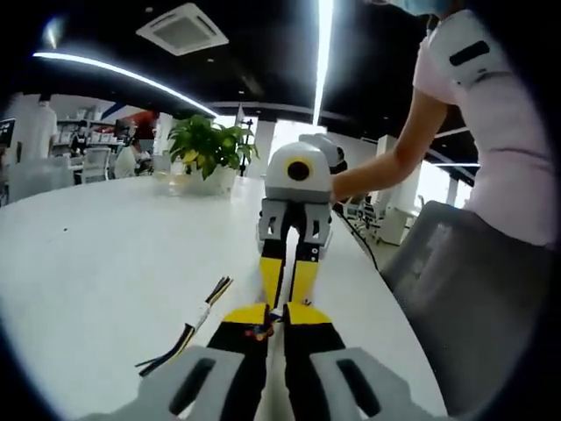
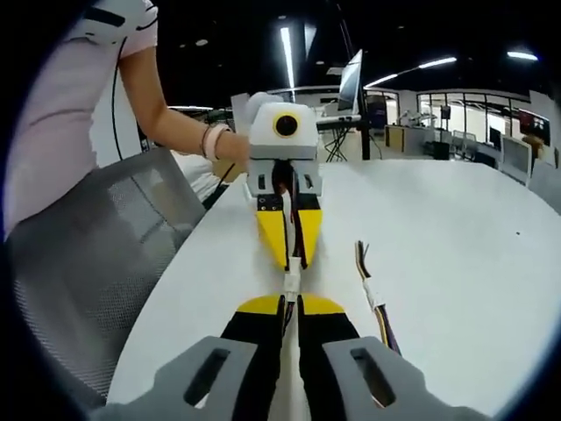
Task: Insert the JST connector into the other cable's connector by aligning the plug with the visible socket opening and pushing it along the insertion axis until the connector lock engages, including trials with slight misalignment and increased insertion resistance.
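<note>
Grippers tip to tip over white round table [image 1: 96, 263]: left gripper [image 1: 279, 309] and right gripper [image 2: 292, 300] clamped on small white JST connector [image 2: 292, 282] with multicoloured wires between yellow tips. Spare taped multicoloured cable [image 2: 372, 298] just beside.

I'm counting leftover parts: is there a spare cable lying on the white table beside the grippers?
Yes, a loose multicoloured wire cable lies flat on the round white table, to the side of the two grippers.
</note>
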